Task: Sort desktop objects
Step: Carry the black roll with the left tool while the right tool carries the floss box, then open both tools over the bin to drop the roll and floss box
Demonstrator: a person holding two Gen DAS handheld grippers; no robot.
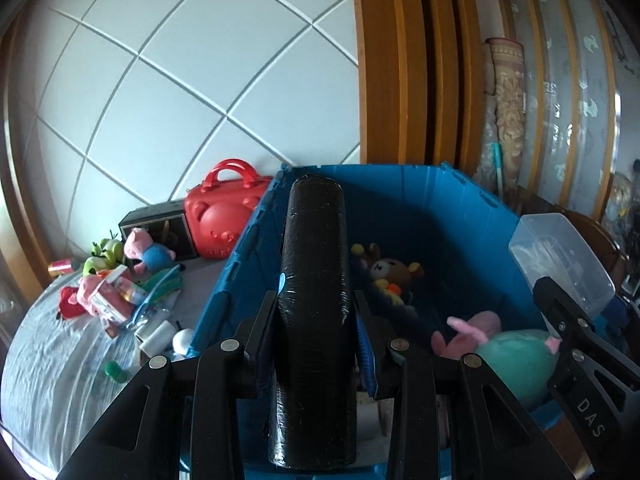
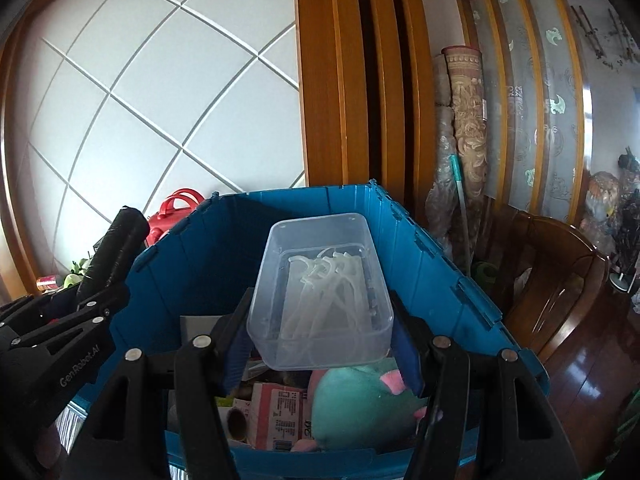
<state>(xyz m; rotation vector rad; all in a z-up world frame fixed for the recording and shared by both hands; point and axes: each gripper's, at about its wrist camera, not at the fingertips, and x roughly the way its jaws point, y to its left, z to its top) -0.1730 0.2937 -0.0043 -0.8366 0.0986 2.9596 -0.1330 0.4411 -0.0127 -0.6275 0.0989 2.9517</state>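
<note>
My left gripper (image 1: 316,320) is shut on a black wrapped roll (image 1: 314,280) and holds it upright over the left side of the blue crate (image 1: 404,188). My right gripper (image 2: 320,332) is shut on a clear plastic box (image 2: 320,276) with white plastic picks inside, held above the crate (image 2: 312,204). The roll (image 2: 116,240) and left gripper show at the left of the right wrist view; the clear box (image 1: 560,256) shows at the right of the left wrist view. Plush toys lie in the crate: a teal and pink one (image 1: 516,356) and a brown bear (image 1: 394,272).
Left of the crate, on a grey cloth (image 1: 52,360), lie several toys, a pig plush (image 1: 148,252), small bottles and packets. A red bear-shaped case (image 1: 224,216) and a dark box (image 1: 160,224) stand by the tiled wall. A wooden chair (image 2: 552,280) and rolled carpets (image 2: 468,128) stand right.
</note>
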